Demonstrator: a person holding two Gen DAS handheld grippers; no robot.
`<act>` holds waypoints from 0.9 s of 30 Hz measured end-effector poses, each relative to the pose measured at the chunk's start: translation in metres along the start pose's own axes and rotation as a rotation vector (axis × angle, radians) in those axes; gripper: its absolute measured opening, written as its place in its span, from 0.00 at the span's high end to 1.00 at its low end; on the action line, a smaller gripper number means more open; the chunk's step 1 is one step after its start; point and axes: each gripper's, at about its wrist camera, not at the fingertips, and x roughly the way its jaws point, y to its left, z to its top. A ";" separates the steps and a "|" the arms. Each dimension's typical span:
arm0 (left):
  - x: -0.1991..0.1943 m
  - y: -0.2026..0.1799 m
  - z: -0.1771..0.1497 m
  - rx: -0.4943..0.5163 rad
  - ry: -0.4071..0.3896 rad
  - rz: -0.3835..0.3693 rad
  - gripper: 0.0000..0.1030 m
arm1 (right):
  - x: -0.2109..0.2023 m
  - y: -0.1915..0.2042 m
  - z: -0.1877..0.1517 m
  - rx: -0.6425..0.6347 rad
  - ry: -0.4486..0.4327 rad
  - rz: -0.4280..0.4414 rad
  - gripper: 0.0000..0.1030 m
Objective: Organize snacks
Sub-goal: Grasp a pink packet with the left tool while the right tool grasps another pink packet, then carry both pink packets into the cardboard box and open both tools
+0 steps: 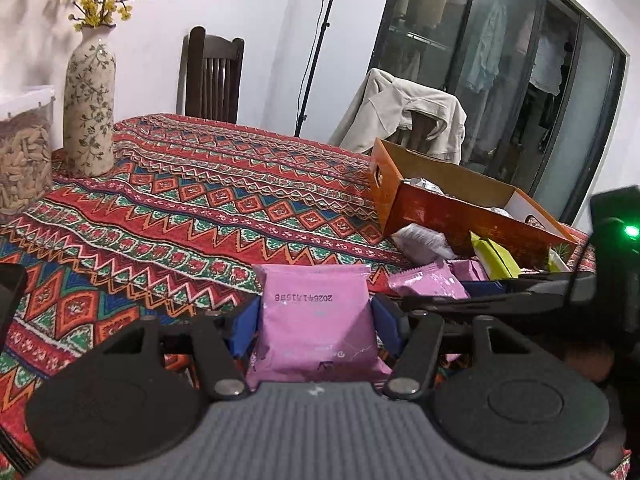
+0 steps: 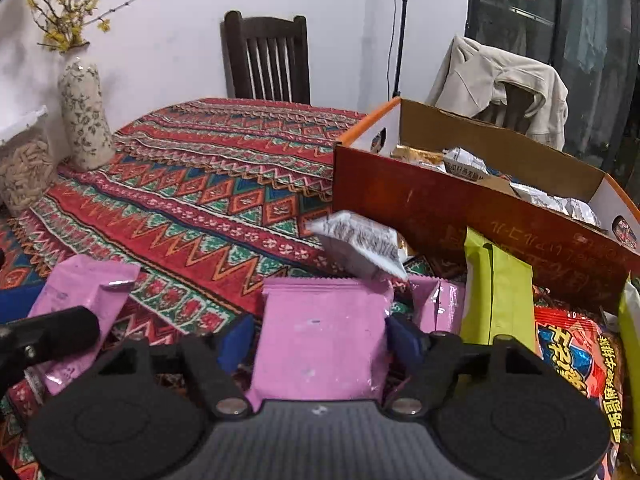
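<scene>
From the left wrist camera, the left gripper points slightly downward over the patterned tablecloth, its blue pads pressed on both sides of a pink snack packet. Open cloth stretches ahead and left up to a floral vase; the orange cardboard box closes off the right side, with loose packets heaped against its near wall.

From the right wrist camera, the right gripper tilts down and clamps a second pink packet near the box wall. Only this view shows wrapped snacks inside the box, plus a green packet and a red packet beside it.
</scene>
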 end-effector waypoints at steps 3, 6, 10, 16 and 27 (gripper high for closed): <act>-0.010 -0.009 -0.008 0.003 0.008 -0.024 0.40 | -0.022 -0.001 -0.012 -0.027 -0.017 0.061 0.43; -0.016 -0.022 -0.021 0.013 0.033 -0.039 0.40 | -0.066 0.004 -0.040 -0.103 -0.055 0.088 0.43; -0.028 -0.047 -0.037 0.033 0.071 -0.085 0.40 | -0.126 -0.009 -0.079 -0.106 -0.075 0.110 0.42; -0.038 -0.100 -0.058 0.112 0.115 -0.176 0.40 | -0.177 -0.071 -0.134 0.009 -0.067 -0.081 0.42; -0.042 -0.145 -0.072 0.180 0.143 -0.152 0.40 | -0.209 -0.138 -0.186 0.187 -0.079 -0.132 0.42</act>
